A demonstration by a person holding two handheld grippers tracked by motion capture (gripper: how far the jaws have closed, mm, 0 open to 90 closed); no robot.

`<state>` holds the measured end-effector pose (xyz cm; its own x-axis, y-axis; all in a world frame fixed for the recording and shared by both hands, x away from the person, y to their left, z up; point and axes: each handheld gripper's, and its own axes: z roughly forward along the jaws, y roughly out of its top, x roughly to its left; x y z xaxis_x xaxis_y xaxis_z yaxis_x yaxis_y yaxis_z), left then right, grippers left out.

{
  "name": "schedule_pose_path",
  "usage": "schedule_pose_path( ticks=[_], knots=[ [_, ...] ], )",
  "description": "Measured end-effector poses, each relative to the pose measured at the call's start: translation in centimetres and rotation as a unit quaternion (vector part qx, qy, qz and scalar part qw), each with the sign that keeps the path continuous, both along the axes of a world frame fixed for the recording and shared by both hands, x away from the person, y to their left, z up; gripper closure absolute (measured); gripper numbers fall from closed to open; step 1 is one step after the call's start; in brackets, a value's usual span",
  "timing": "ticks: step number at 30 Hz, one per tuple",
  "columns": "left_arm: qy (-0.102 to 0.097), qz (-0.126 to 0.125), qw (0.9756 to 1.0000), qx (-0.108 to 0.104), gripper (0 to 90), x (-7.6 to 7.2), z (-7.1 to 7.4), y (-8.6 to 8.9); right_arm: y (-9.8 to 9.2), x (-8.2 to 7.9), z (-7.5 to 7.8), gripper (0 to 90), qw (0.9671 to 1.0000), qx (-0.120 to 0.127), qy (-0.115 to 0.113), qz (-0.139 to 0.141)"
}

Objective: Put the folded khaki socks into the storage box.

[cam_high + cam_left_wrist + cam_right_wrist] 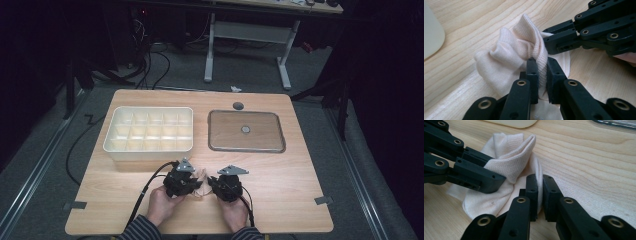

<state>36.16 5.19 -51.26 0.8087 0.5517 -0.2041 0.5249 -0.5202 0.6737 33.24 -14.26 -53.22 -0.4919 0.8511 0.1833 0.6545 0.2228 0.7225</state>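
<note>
Near the table's (280, 195) front edge, left gripper (542, 71) and right gripper (540, 188) each clamped on a fold of the pale knit sock (509, 55) bunched between them; farther back, compartmented white tray (149, 132) left, metal tray (246, 131) right

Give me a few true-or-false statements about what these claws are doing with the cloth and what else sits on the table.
1. Both claws pinch the cloth. True: the left claw and the right claw are each shut on a fold.
2. The cloth lies in the white box. False: it is on the table, nearer the person than the box.
3. The box is split into compartments. True.
4. The metal tray is left of the box. False: it is on its right.
5. The tray is heaped with cloths. False: it holds one small round thing.
</note>
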Motion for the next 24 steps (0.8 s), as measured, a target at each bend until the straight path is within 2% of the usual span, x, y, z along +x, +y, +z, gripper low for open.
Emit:
schedule_pose_path(
  ticks=[2,5,11,24],
  knots=[
    [-0.002,-0.003,1.0,0.002,80.2,0.1,0.0,0.2,0.0,0.0,0.0,80.1,1.0,-0.002,-0.001,-0.003],
    [-0.003,0.0,1.0,-0.006,76.0,0.0,0.0,0.4,-0.1,0.0,0.1,76.9,1.0,-0.003,-0.001,-0.008],
    [-0.006,0.005,0.9997,-0.022,63.4,-0.5,0.8,0.7,-0.4,-0.5,0.7,73.9,0.9997,-0.005,-0.018,-0.013],
    [-0.015,0.008,0.9991,-0.039,55.1,-1.3,2.0,1.5,-0.8,-1.6,2.4,72.8,0.999,0.003,-0.043,-0.007]
  ],
)
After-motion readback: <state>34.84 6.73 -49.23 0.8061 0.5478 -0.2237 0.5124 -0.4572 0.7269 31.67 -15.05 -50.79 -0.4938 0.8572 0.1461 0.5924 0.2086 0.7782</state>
